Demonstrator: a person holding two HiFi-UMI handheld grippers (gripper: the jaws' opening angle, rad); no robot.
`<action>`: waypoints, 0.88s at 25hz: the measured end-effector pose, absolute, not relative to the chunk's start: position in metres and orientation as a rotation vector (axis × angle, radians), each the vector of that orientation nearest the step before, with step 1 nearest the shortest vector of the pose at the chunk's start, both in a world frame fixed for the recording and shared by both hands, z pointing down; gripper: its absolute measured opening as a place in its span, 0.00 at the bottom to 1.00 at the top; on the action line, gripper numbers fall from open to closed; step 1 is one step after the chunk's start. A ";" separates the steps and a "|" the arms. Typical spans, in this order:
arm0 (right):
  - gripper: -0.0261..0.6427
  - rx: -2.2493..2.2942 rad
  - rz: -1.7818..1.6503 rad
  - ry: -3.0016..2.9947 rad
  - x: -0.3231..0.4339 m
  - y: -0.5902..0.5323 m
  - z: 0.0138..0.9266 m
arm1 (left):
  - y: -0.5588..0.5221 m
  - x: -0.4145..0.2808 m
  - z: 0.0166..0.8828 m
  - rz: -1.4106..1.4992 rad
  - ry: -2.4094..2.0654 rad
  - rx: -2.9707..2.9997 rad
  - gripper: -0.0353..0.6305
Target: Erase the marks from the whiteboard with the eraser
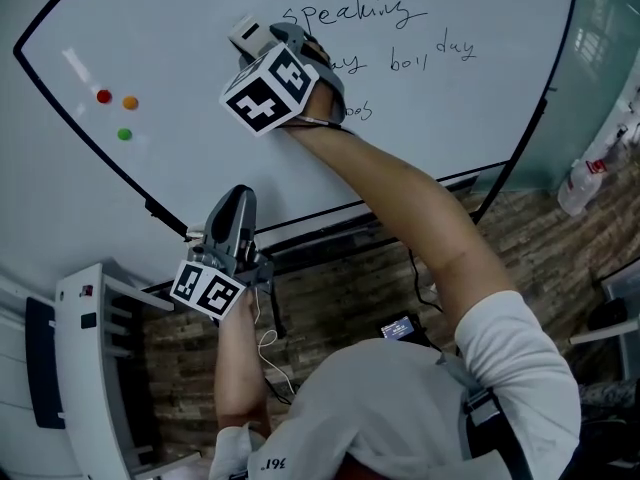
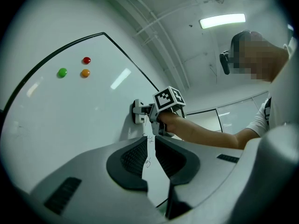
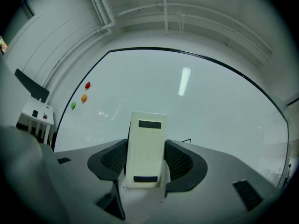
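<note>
**Eraser at the head of the writing, every mark off to its right and below**

Clamps the eraser (image 3: 145, 148) in the right gripper (image 3: 145, 161), jaws shut tight on its two long sides, long axis running straight out along the jaws toward the whiteboard (image 1: 200, 28). Meets the board near its top edge, about midway across, apparently touching, just left of the word "speaking" (image 1: 355, 13).

Puts all the writing on one side of the eraser. Has "speaking" directly toward the right edge. Has, lower and further right, a half-hidden word (image 1: 350, 64), then "boy" (image 1: 408, 63) and "day" (image 1: 455, 45). Has, lowest of all, a short scrawl (image 1: 358, 111).

Shows almost no ink ahead in the right gripper view, only clean board. Fits marks lying right of and below the eraser, not beyond its tip.

Calls, by judgement, for a sweep toward the right edge first, then passes stepping down toward the bottom edge.

Holds the left gripper (image 2: 152, 164) well apart, low by the board's bottom edge. Shows its jaws slightly parted with nothing between them, only board through the gap. Places the right gripper far nearer the marks, with no part for the left.

Finds a red magnet (image 1: 104, 96), an orange magnet (image 1: 130, 102) and a green magnet (image 1: 124, 134) toward the left edge, well apart from the writing.
</note>
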State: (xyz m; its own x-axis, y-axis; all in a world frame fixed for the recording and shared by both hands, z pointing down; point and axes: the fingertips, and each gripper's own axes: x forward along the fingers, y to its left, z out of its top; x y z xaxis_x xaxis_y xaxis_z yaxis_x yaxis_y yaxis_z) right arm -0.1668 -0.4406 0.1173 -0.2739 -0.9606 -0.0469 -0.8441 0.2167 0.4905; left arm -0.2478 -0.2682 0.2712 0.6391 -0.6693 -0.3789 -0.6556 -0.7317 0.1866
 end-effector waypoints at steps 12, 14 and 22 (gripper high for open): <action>0.43 1.723 -0.584 -2.224 -0.147 -0.438 0.115 | -0.266 -0.235 0.273 -0.657 -1.112 2.822 0.12; 0.43 1.727 -0.572 -2.222 -0.141 -0.439 0.115 | -0.266 -0.232 0.273 -0.657 -1.105 2.823 0.12; 0.43 1.737 -0.529 -2.214 -0.119 -0.441 0.112 | -0.267 -0.215 0.270 -0.659 -1.074 2.831 0.12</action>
